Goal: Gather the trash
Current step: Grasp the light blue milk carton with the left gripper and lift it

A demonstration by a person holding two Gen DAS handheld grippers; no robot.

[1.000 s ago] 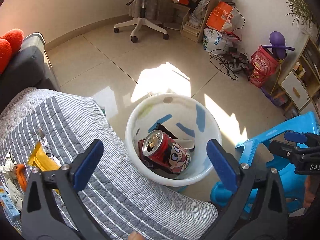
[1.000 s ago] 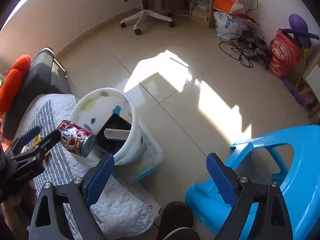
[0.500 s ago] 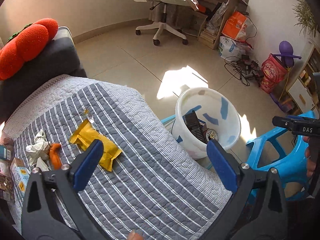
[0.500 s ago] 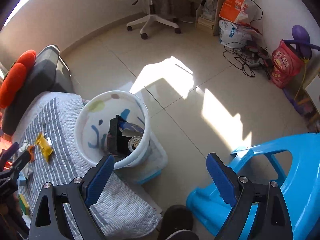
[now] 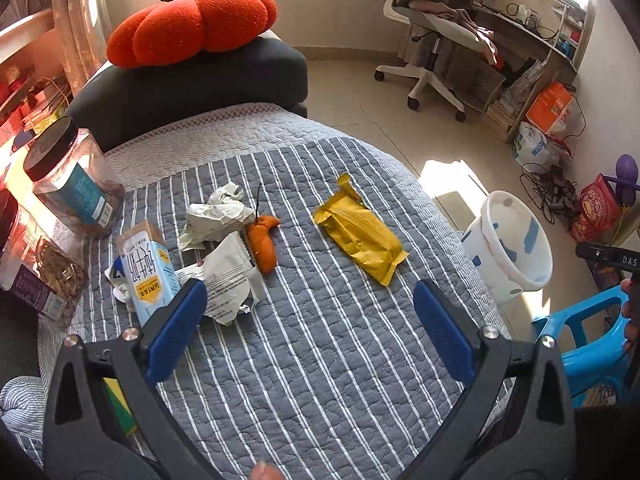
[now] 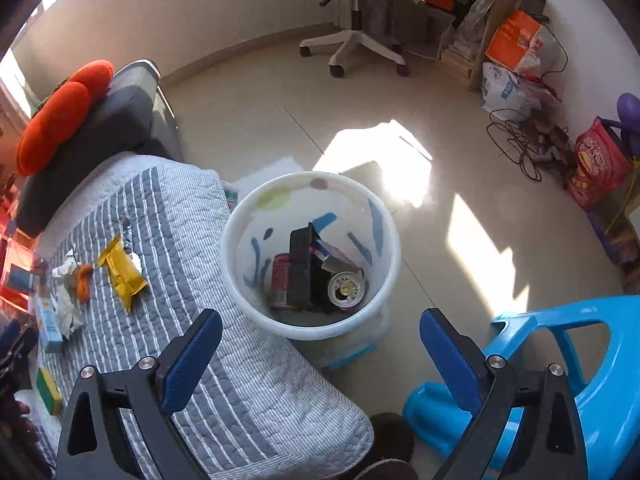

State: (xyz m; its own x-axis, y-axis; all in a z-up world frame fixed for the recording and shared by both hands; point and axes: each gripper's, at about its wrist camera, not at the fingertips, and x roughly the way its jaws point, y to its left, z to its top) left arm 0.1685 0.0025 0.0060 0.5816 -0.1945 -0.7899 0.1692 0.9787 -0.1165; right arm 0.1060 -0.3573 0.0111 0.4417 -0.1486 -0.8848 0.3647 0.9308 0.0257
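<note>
My left gripper (image 5: 310, 326) is open and empty above the striped grey quilt (image 5: 328, 360). On the quilt ahead lie a yellow wrapper (image 5: 360, 236), an orange scrap (image 5: 264, 242), crumpled white paper (image 5: 218, 216), a white packet (image 5: 230, 276) and a small milk carton (image 5: 148, 272). The white trash bin (image 5: 508, 244) stands on the floor to the right. My right gripper (image 6: 318, 354) is open and empty above the bin (image 6: 240, 236), which holds a red can (image 6: 280, 280), a black box (image 6: 302, 268) and another can (image 6: 346, 288). The yellow wrapper (image 6: 122, 272) shows at its left.
A blue plastic chair (image 6: 552, 364) stands right of the bin. A dark cushion (image 5: 192, 84) with an orange pumpkin pillow (image 5: 192, 28) sits at the quilt's far end. Snack jars (image 5: 74, 184) stand at the left. An office chair (image 5: 432, 40) and cables (image 6: 528, 140) are across the floor.
The red can left my left gripper and now lies in the bin. My left gripper swung left from the bin to over the quilt's trash. My right gripper shifted over the bin.
</note>
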